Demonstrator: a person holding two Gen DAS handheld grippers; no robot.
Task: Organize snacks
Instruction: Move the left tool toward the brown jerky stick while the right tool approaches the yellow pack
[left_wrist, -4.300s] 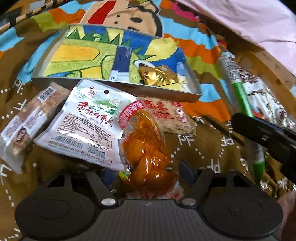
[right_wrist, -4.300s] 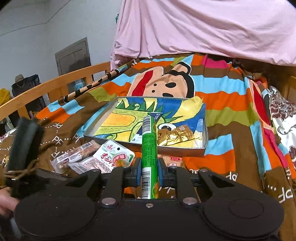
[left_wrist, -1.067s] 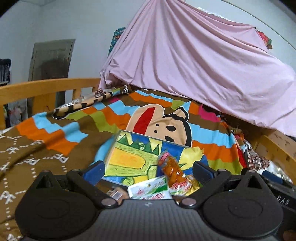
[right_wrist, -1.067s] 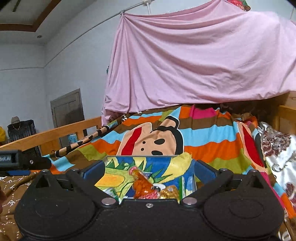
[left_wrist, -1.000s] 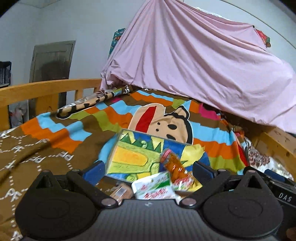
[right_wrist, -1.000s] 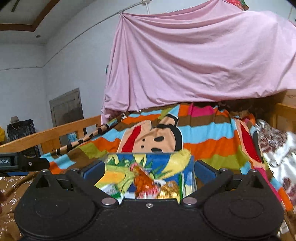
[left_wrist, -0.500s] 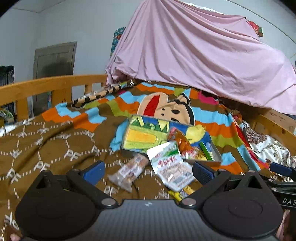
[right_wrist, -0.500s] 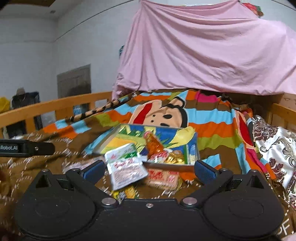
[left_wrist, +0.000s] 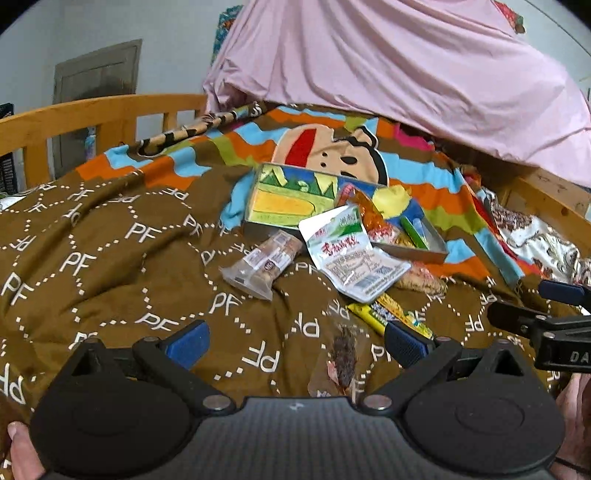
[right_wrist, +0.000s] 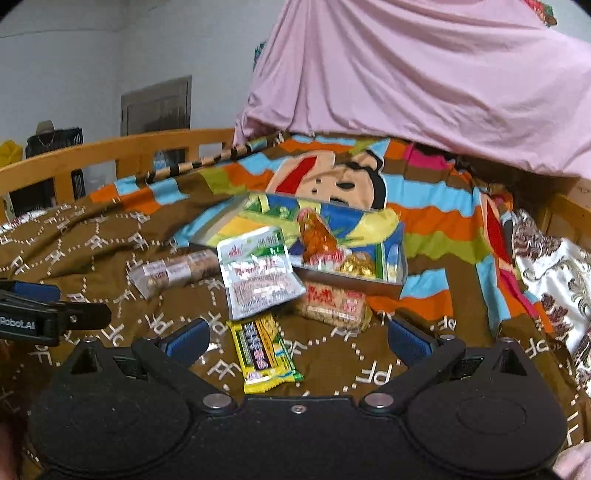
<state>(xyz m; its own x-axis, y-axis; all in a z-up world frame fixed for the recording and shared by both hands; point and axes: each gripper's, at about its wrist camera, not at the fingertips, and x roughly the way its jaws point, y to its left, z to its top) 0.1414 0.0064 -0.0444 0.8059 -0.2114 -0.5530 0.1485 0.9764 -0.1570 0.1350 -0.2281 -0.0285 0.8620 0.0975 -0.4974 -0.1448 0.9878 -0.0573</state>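
Lying outside one tray (right_wrist: 391, 286), perhaps five snack packets (right_wrist: 258, 280)

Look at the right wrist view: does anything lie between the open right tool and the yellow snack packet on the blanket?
Nothing visible does. The yellow packet lies flat on the brown blanket, between the fingers of the open right tool.

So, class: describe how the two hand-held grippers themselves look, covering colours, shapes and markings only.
Each has a black body with two round discs and silver screws. The left hand-held gripper and right hand-held gripper carry blue finger pads. Seen side-on, the left shows white "Robot.AI" lettering, the right "DA". Bare skin shows at the edges; no sleeves visible.
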